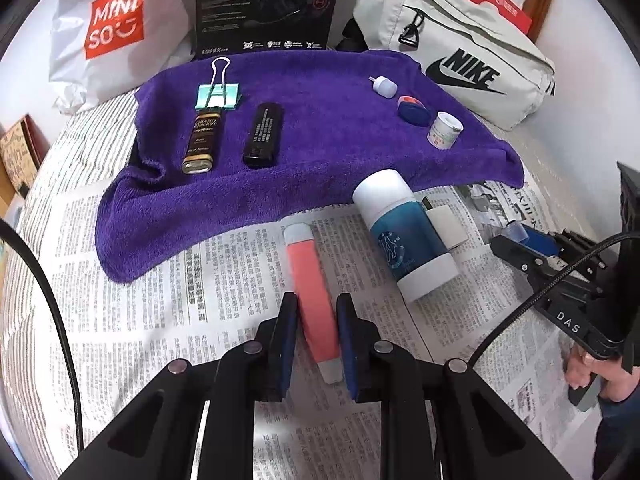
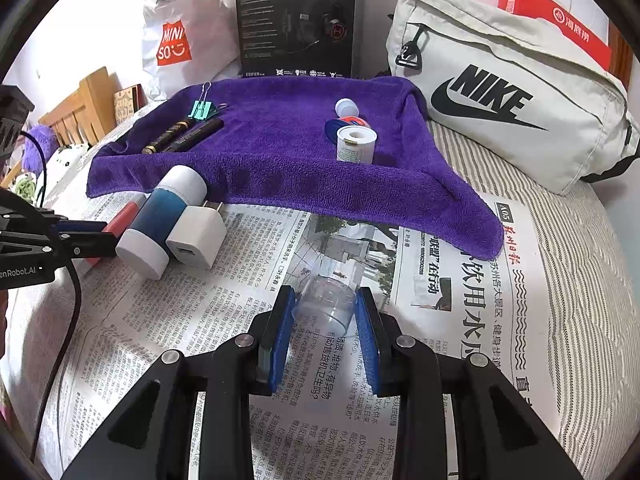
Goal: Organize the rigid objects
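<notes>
Left tool (image 1: 318,312) at 6 o'clock of the left wrist view, blue pads straddling a coral tube (image 1: 314,300) with pale caps; whether the pads press it cannot be told. Tube lying on newspaper (image 1: 160,300), running from between the pads toward 12 o'clock. At 2 o'clock from the tool, a blue-and-white bottle (image 1: 404,232) on its side, a white plug adapter (image 1: 448,226) touching its far flank, partly hidden behind it. Further toward 12 o'clock, a purple towel (image 1: 320,140) carrying a green binder clip (image 1: 219,94), a gold-trimmed dark bottle (image 1: 200,140), a black lighter-shaped case (image 1: 263,136), and toward 1 o'clock a small white cap (image 1: 384,86), a blue-and-orange item (image 1: 414,110) hard to make out, and a small white jar (image 1: 444,128).

Right tool (image 2: 325,310) at 6 o'clock of the right wrist view, pads on either side of a clear plastic cup (image 2: 326,308) lying on the newspaper; cup faint and see-through, contact with the pads not discernible, so grasping or released cannot be told. At 10 o'clock, bottle and adapter side by side, tube mostly hidden behind them.

Behind the towel at 12 o'clock, a black headset box (image 2: 298,20); at 11 o'clock a white Miniso bag (image 2: 172,40); at 2 o'clock a cream Nike pouch (image 2: 500,92), cut off at the right rim.
</notes>
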Motion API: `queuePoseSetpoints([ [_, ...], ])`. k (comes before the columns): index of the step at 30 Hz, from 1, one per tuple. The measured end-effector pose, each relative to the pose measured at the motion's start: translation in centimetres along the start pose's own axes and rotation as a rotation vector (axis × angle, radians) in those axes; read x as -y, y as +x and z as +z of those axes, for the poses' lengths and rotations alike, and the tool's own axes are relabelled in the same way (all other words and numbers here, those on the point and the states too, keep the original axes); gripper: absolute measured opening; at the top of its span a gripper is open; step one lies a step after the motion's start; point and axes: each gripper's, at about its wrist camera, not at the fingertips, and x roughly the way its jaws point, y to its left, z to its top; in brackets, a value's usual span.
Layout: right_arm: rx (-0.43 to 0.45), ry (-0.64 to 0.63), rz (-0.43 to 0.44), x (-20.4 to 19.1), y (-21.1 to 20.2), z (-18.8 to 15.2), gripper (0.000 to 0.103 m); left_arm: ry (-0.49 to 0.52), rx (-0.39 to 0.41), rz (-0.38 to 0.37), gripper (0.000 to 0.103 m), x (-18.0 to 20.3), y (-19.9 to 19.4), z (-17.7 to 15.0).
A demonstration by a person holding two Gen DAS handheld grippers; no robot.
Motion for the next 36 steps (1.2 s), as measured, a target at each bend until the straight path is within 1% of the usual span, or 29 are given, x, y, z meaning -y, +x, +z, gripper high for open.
queuePoseSetpoints([
  [1, 0.0, 0.002, 0.002, 0.0, 0.0, 0.0, 0.031, -0.002, -0.004, -0.006, 0.019, -0.1, 0.0, -0.1],
  [6, -0.001, 0.008, 0.007, 0.0, -0.1, -0.1, 0.031, 0.011, -0.009, 0.023, 0.019, -0.2, 0.2, 0.1],
  [10, -0.001, 0.01, 0.009, 0.0, -0.1, -0.1, 0.031, 0.06, -0.011, 0.089, 0.019, 0.4, 0.6, 0.6],
  [12, 0.0, 0.011, 0.01, 0.0, -0.1, -0.1, 0.031, 0.076, -0.003, 0.1, 0.019, 0.6, 0.8, 0.7],
  [16, 0.0, 0.008, 0.007, 0.0, -0.1, -0.1, 0.031, 0.081, -0.008, 0.089, 0.019, 0.5, 0.7, 0.9],
  [18, 0.0, 0.009, 0.008, 0.0, -0.1, -0.1, 0.031, 0.068, -0.01, 0.07, 0.019, 0.3, 0.6, 0.9],
  [22, 0.002, 0.023, 0.026, 0.3, -0.1, -0.1, 0.031, 0.014, -0.011, -0.012, 0.018, -0.4, -0.2, 0.6],
  [23, 0.001, 0.027, 0.033, 0.4, -0.2, -0.2, 0.031, 0.01, -0.003, -0.018, 0.018, -0.4, -0.5, 0.5],
  [26, -0.013, 0.021, 0.058, 0.5, -0.4, -0.2, 0.031, 0.017, 0.013, -0.021, 0.018, -0.3, -1.6, 0.4],
  [29, -0.028, 0.018, 0.08, 0.6, -0.8, 0.1, 0.031, 0.012, 0.02, -0.04, 0.018, -0.6, -2.1, 0.5],
  [31, -0.023, 0.027, 0.088, 0.9, -1.1, 0.2, 0.031, 0.019, 0.018, -0.029, 0.018, -0.6, -1.9, 0.5],
  [34, -0.015, 0.031, 0.088, 1.1, -1.6, 0.5, 0.031, 0.038, -0.018, -0.016, 0.017, -0.5, -0.8, 0.2],
  [36, -0.011, 0.029, 0.091, 1.1, -1.9, 0.7, 0.031, 0.06, -0.034, 0.013, 0.017, -0.3, 0.0, -0.1],
])
